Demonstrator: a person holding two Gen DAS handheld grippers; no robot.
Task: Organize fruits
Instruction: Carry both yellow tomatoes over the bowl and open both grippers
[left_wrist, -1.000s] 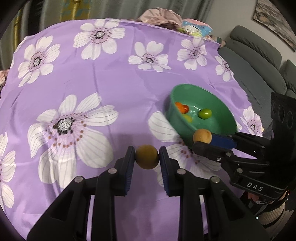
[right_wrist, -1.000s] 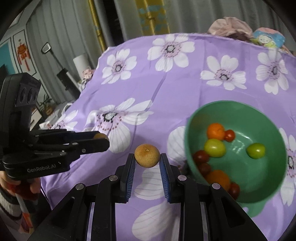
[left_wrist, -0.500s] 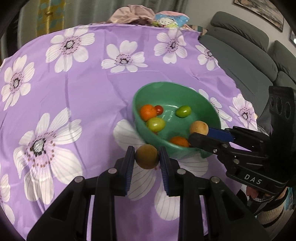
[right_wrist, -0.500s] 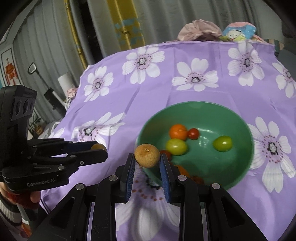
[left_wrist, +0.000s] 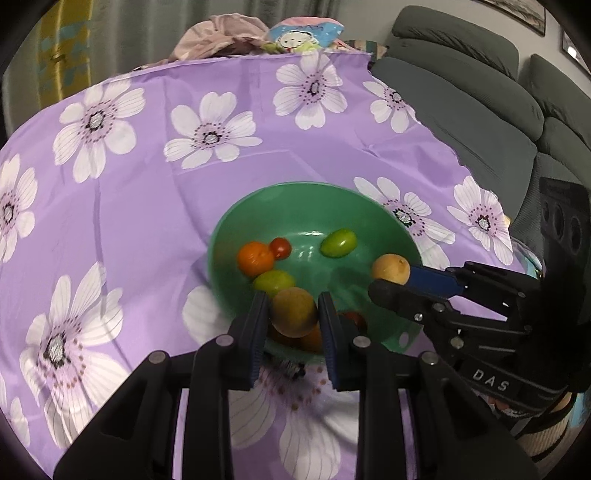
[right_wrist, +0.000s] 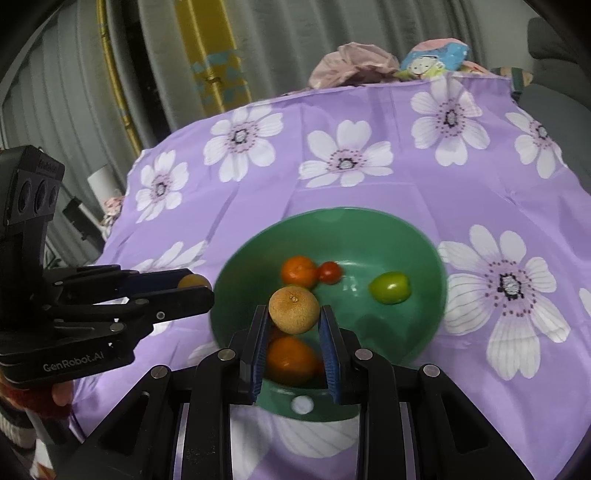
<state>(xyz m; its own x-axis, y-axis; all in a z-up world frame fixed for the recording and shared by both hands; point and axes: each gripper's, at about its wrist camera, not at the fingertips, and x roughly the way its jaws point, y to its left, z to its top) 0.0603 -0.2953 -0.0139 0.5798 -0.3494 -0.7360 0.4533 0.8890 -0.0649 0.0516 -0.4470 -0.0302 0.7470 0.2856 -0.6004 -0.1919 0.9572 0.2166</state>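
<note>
A green bowl (left_wrist: 373, 221) (right_wrist: 424, 251) stands on the purple flowered cloth. It holds an orange (left_wrist: 255, 258), a red tomato (left_wrist: 280, 247), green tomatoes (left_wrist: 338, 242) and more fruit. My left gripper (left_wrist: 293, 314) is shut on a brown-green round fruit (left_wrist: 293, 312) over the bowl's near rim. My right gripper (right_wrist: 293, 319) is shut on a tan round fruit (right_wrist: 293, 310) over the bowl's near side. In the left wrist view the right gripper (left_wrist: 391, 277) shows at the bowl's right rim. In the right wrist view the left gripper (right_wrist: 192, 286) shows at its left rim.
A grey sofa (left_wrist: 461, 103) stands right of the table. Crumpled cloth and a cartoon-print bag (left_wrist: 303, 35) lie at the table's far edge. Curtains and a yellow panel (right_wrist: 218, 55) stand behind. The cloth (left_wrist: 129, 206) hangs over the table's edges.
Both grippers have moved toward the bowl with their fruits held. Each fruit now hangs over the bowl's near side rather than over the cloth.
</note>
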